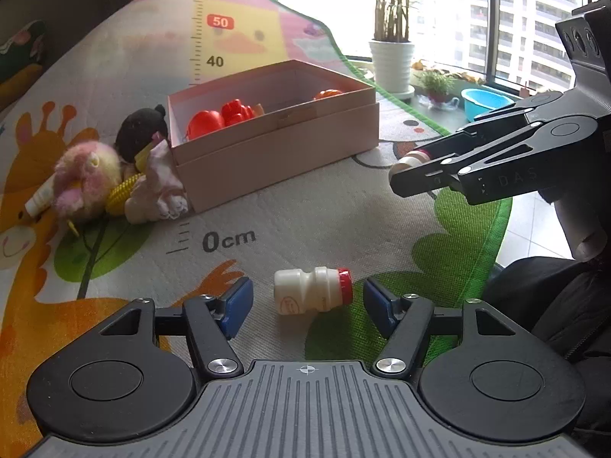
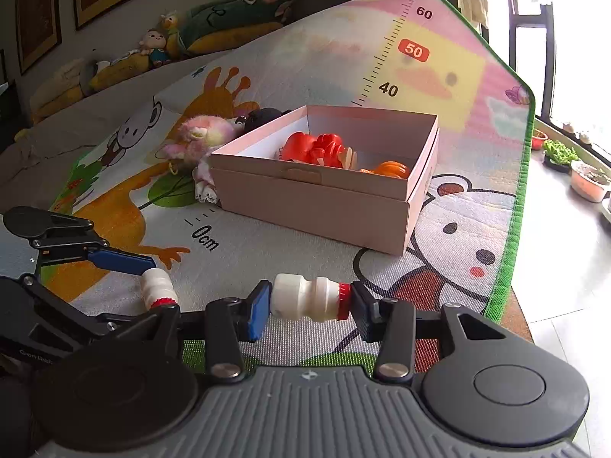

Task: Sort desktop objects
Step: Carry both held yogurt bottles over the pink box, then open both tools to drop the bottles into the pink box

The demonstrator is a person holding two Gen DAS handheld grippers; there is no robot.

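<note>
A small white bottle with a red cap (image 1: 311,294) lies on its side on the play mat, between the open blue pads of my left gripper (image 1: 307,301); the pads stand apart from it. It also shows in the right wrist view (image 2: 158,288). My right gripper (image 2: 308,303) is shut on a second white bottle with a red cap (image 2: 309,302), held end to end above the mat; it shows in the left wrist view (image 1: 410,160). A pink open box (image 2: 324,206) holds red and orange toy food (image 2: 317,149).
Plush toys (image 1: 86,179), a toy corn cob (image 1: 120,192) and a black toy (image 1: 141,133) lie in a heap left of the box (image 1: 275,152). The mat's green edge (image 2: 511,252) runs along the right, with tiled floor and potted plants (image 1: 391,61) beyond.
</note>
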